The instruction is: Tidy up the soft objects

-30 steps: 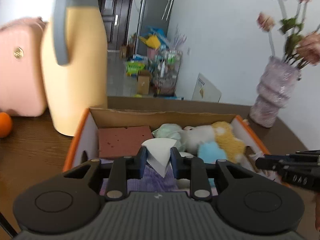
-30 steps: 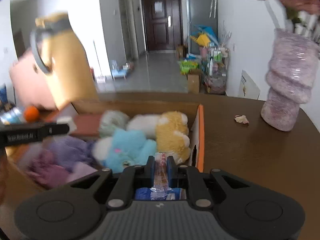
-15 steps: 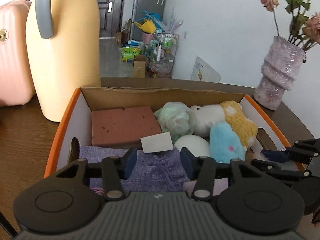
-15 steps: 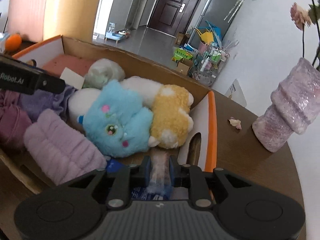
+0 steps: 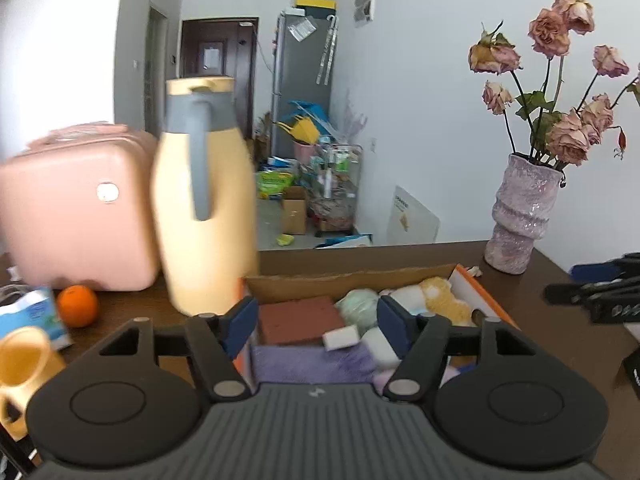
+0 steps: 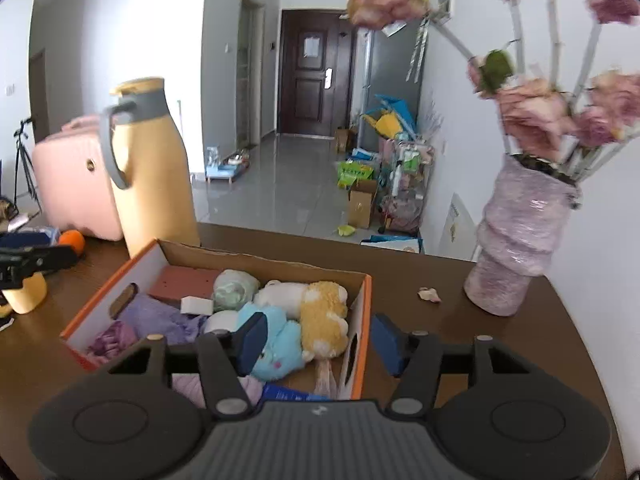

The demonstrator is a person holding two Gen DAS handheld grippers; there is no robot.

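Note:
An orange-edged cardboard box (image 6: 365, 312) sits on the dark wooden table. It holds a brown sponge (image 6: 182, 282), a white sponge (image 6: 196, 305), a green plush (image 6: 234, 286), a white plush (image 6: 282, 294), a yellow plush (image 6: 324, 316), a blue plush (image 6: 280, 346), purple cloths (image 6: 154, 318) and a plastic-wrapped packet (image 6: 325, 376). My left gripper (image 5: 313, 322) is open and empty, raised behind the box (image 5: 472, 280). My right gripper (image 6: 318, 340) is open and empty, above the box's near right corner.
A yellow jug (image 6: 154, 168) and a pink case (image 6: 74, 184) stand left of the box, with an orange (image 5: 77, 306) and a yellow mug (image 5: 22, 368). A vase of dried roses (image 6: 516, 240) stands at the right, with a fallen petal (image 6: 429, 294) near it.
The left gripper let go of the white sponge into the box, opened and pulled back. The right gripper let go of the wrapped packet, opened wide and rose away from the box.

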